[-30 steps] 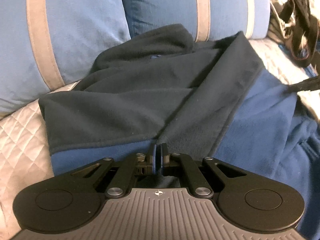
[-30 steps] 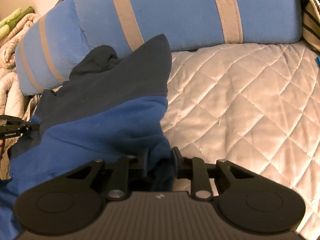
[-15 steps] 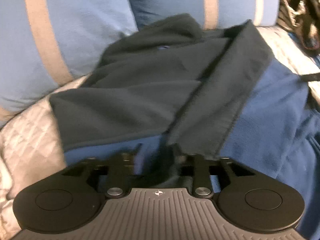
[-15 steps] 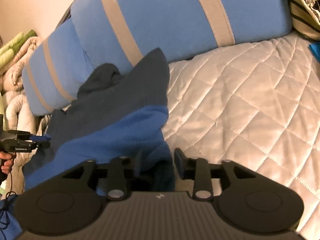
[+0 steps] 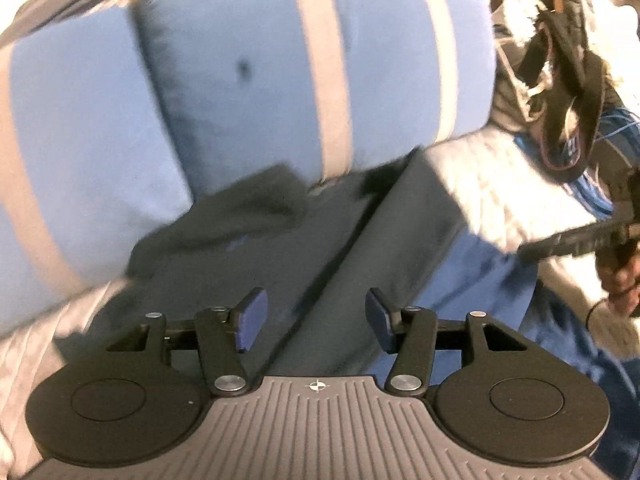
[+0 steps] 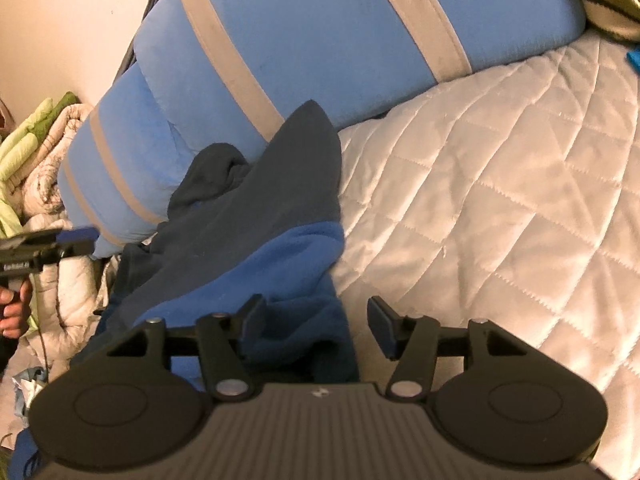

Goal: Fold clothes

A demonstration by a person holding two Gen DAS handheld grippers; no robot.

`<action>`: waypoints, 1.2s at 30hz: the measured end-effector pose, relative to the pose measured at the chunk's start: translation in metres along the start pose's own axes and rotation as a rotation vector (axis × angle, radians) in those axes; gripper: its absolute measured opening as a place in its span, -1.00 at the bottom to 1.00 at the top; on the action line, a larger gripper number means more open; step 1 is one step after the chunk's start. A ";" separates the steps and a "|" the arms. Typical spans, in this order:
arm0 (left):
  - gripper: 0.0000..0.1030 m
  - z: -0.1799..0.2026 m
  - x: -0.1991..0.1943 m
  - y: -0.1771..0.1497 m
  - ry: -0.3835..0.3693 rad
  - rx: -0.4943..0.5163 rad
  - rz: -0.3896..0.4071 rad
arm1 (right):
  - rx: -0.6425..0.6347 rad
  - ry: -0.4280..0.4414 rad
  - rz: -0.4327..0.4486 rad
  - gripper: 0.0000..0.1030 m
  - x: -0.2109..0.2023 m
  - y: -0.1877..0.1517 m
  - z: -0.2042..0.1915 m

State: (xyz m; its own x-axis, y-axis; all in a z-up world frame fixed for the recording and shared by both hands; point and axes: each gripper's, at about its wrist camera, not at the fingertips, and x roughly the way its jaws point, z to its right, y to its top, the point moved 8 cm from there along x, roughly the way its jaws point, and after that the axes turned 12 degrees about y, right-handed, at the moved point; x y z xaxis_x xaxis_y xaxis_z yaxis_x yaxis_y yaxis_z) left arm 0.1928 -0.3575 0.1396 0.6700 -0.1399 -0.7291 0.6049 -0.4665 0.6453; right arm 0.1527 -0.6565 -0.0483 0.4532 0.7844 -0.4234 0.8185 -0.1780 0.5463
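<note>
Underneath all, a bed under a pale quilted cover [image 6: 500, 184], satin-like, stitched in diamonds. Against its head, two plump blue pillows [image 6: 360, 32] with grey-beige bands, soft and rounded, lying end to end. At 12 o'clock from both cameras, draped from the pillows down over the quilt, one fleece garment [image 6: 260, 232] — dark navy upper panels, brighter blue lower part, nap matte and fuzzy, edges overlapped in a rough diagonal fold, a pointed flap reaching up to the pillow. Same garment in the left view [image 5: 328, 248], blurred, filling the centre below the pillows [image 5: 240, 80].

At 1–2 o'clock in the left view, a heap of dark straps and pale cloth [image 5: 560, 60], tangled; too blurred to name. At 9 o'clock in the right view, a rumpled green and cream blanket [image 6: 32, 136].

Left hand-held gripper [image 5: 316, 322]: jaws spread wide, blue pads apart, nothing between them but garment lying beyond. Right hand-held gripper [image 6: 316, 320]: jaws likewise parted, a bunch of blue fleece lying in the gap, not pinched.

Each gripper glimpsed from the other's camera, gripped by a bare hand [image 6: 12, 308] at the frame edge.
</note>
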 end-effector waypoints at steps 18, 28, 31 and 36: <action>0.05 0.083 0.082 0.076 -0.070 0.078 0.181 | 0.052 0.027 0.030 -0.23 0.005 -0.013 0.007; 0.04 0.101 0.144 0.066 -0.158 0.036 0.109 | 0.060 0.048 0.045 -0.23 0.008 -0.015 0.011; -0.57 0.103 0.149 0.059 -0.208 0.015 0.071 | 0.051 0.047 0.043 -0.23 0.008 -0.016 0.010; -0.88 0.112 0.123 0.047 -0.259 0.114 0.117 | 0.048 0.044 0.037 -0.23 0.010 -0.015 0.011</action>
State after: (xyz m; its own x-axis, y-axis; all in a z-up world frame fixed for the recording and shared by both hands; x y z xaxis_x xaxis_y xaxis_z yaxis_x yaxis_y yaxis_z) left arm 0.2552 -0.4946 0.0542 0.5911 -0.4096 -0.6949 0.4683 -0.5271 0.7091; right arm 0.1489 -0.6520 -0.0684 0.4683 0.8018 -0.3714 0.8181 -0.2346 0.5251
